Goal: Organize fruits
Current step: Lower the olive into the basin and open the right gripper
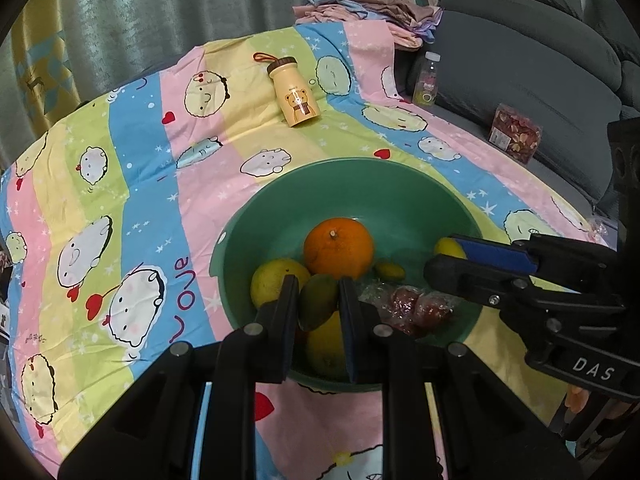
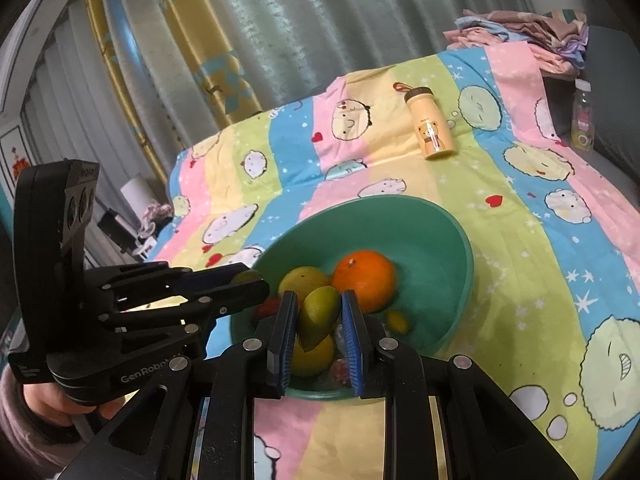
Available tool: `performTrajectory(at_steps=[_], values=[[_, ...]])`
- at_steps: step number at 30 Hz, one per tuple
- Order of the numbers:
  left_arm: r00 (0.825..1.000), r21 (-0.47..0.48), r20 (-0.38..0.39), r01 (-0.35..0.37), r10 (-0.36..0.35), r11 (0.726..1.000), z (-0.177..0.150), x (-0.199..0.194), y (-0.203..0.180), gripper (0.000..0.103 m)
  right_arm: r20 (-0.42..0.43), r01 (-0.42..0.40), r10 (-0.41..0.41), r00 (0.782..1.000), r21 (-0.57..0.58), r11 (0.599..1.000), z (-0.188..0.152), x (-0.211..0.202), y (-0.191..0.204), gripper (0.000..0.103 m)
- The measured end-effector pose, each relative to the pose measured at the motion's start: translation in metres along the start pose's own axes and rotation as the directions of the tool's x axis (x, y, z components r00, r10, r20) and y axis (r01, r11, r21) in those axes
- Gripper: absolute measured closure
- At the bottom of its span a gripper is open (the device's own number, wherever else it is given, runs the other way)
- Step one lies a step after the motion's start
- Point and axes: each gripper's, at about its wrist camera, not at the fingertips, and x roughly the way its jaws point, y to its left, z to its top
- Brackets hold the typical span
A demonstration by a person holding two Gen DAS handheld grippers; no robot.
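Two grippers hang over one green bowl (image 1: 360,168) on the striped cloth, both tilted down into it, so any release drops straight among the orange (image 1: 338,248) and lemons below. The left gripper (image 1: 317,280) sits above the near rim, jaws nearly closed, clamping a green fruit (image 1: 318,306) whose long axis runs along the fingers. The right gripper (image 2: 319,294), just beside it, likewise pinches a yellow-green fruit (image 2: 318,316), apparently lengthwise too.

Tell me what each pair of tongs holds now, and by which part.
Left tongs: green fruit, gripped across its middle. Right tongs: yellow-green fruit, likewise.
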Motion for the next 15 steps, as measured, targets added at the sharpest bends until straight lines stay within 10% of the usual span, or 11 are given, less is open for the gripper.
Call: performTrajectory(at_steps=[15], values=[[0.999, 0.012, -0.050, -0.010, 0.011, 1.000, 0.006, 0.027, 0.006, 0.084, -0.061, 0.082, -0.086, 0.994, -0.068, 0.994, 0.008, 0.025, -0.001, 0.079]])
